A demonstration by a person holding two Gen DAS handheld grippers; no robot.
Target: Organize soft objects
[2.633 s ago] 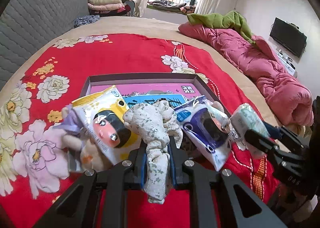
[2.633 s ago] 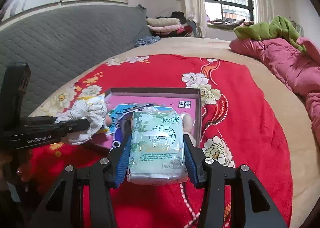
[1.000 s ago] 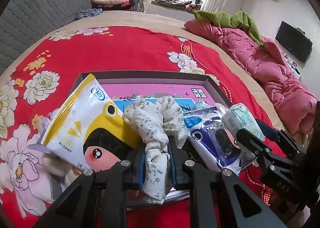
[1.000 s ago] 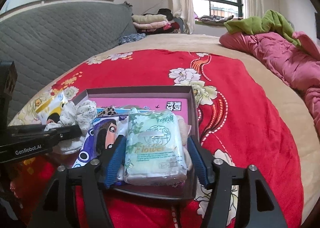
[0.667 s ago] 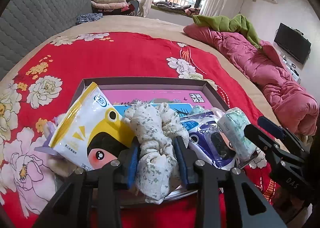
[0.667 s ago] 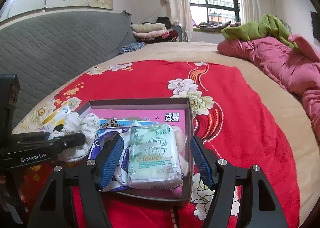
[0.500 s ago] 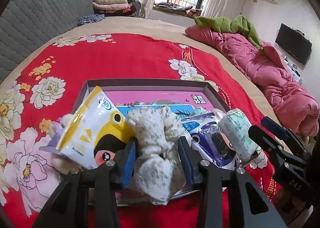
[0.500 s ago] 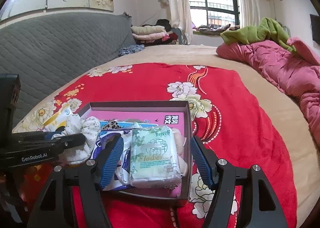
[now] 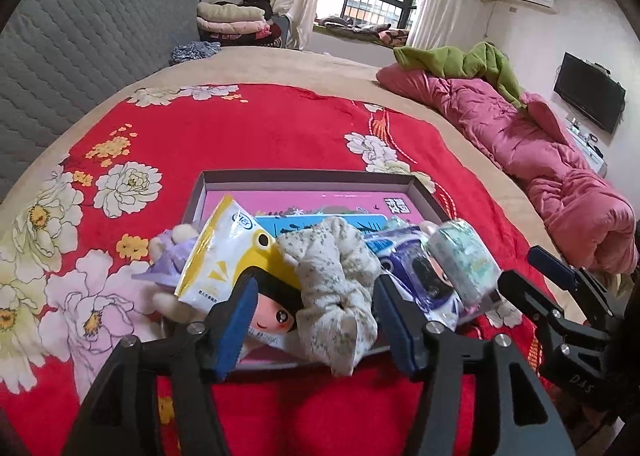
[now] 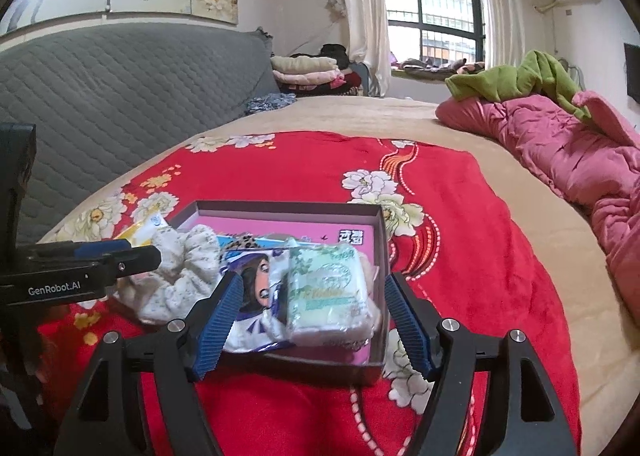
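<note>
Left wrist — scrunchie [image 9: 334, 288] between parted fingers [image 9: 236, 320]

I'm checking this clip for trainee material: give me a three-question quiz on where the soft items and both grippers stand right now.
1. True or false: the left gripper is clamped on the floral cloth bundle.
2. Which item lies between the right gripper's open fingers? A) green tissue pack B) yellow wipes pack C) purple plush toy
3. Fill in: the tissue pack rests inside the ____.

Key: 1 false, its jaws stand open on either side of the bundle; 2 A; 3 box.
</note>
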